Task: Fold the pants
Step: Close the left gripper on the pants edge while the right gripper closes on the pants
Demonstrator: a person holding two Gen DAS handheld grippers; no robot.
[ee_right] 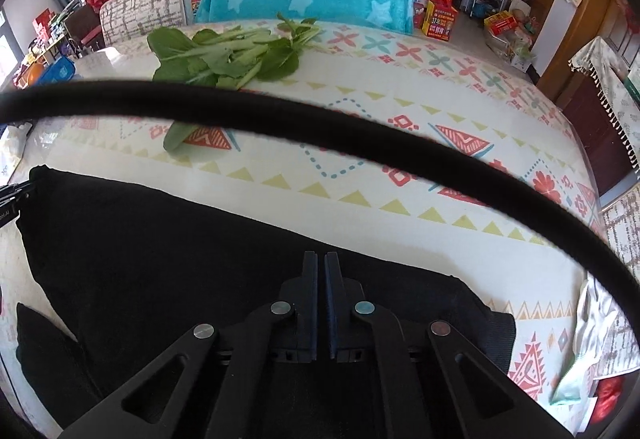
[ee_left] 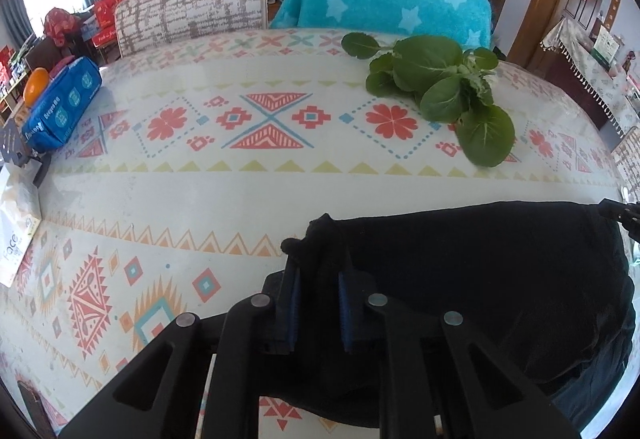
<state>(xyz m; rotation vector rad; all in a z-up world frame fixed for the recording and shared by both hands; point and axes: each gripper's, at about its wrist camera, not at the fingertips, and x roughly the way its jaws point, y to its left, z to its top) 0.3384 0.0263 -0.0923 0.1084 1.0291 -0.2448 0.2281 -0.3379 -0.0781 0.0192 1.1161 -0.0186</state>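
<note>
The left gripper (ee_left: 318, 271) has its pads pinched on a bunched corner of the black pants (ee_left: 480, 279), a wad of cloth standing up out of the top of its jaws, while the rest of the garment spreads away to that gripper's right across the patterned table (ee_left: 200, 191). The far edge of the cloth runs almost straight from this pinch toward the other gripper, so the long axis of the pants appears to lie across the table from one gripper to the other, parallel to the near table edge, not pointing out toward the greens (ee_left: 440, 87) well beyond the fingertips. The right gripper (ee_right: 321, 271) has its pads pressed together with the black fabric directly beneath and around them; a fold may be caught there, but the wrist view does not show cloth between the pads clearly enough to say. A dark cable (ee_right: 320, 131) arcs ahead of this gripper. By my judgement the step in hand is the grasp of both ends of one edge, just before a fold. The next move calls for lifting both ends evenly and carrying the edge over the garment, keeping it taut so the cloth does not sag or twist.
</note>
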